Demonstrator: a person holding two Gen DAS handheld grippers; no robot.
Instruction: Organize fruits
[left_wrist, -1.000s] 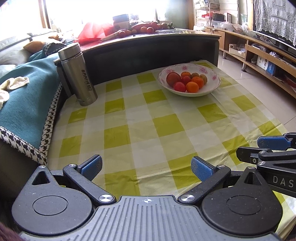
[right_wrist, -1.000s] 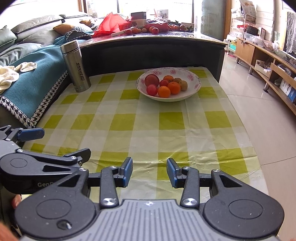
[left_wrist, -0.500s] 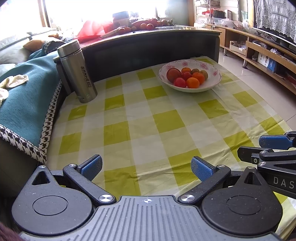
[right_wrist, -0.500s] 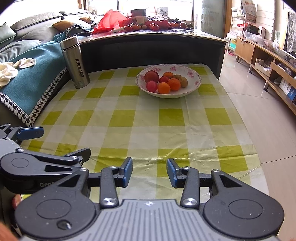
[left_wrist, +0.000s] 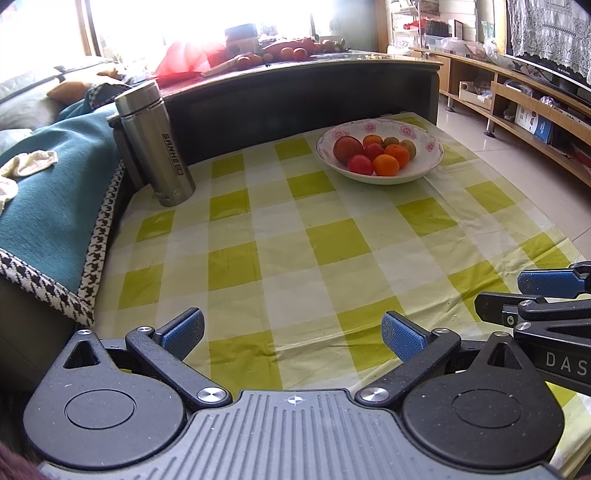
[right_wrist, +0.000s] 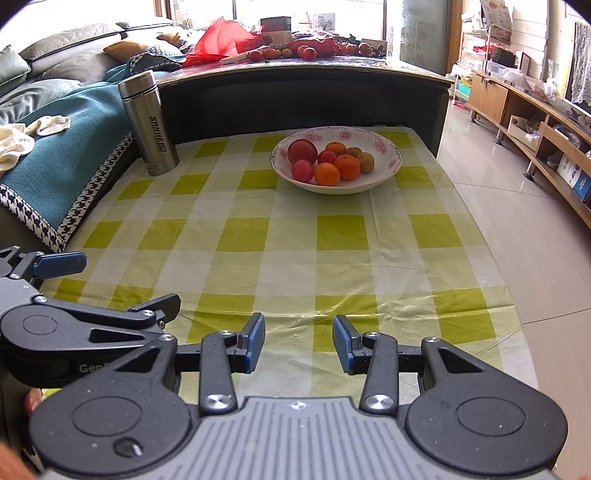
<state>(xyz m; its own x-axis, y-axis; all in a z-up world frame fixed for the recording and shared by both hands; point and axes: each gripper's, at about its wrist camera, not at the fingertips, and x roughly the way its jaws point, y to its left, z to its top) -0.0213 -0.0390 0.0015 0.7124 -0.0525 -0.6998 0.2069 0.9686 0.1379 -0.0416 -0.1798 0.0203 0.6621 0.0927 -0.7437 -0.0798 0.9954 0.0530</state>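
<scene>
Fruits (right_wrist: 330, 161) sit piled in bowl (right_wrist: 388, 173) at far end of table (right_wrist: 288, 236). Small, round, smooth, likely roll; pinch each across its middle, gently. Left gripper (left_wrist: 292, 334) and right gripper (right_wrist: 298, 341) both released, empty, well apart from bowl.

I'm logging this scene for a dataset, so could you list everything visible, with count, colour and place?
Bowl: one, white with pink flowers, far middle of table.
Fruit in the bowl: about seven; red, orange and brownish-green.
Flask: one, steel, far left of table, upright.
Tablecloth: one, green and white check.
Blanket: one, teal with houndstooth edge, sofa at left.
Fruit on the dark counter: several, red and orange, behind the table.
Left gripper: open, empty, near edge.
Right gripper: open, empty, near edge.
</scene>
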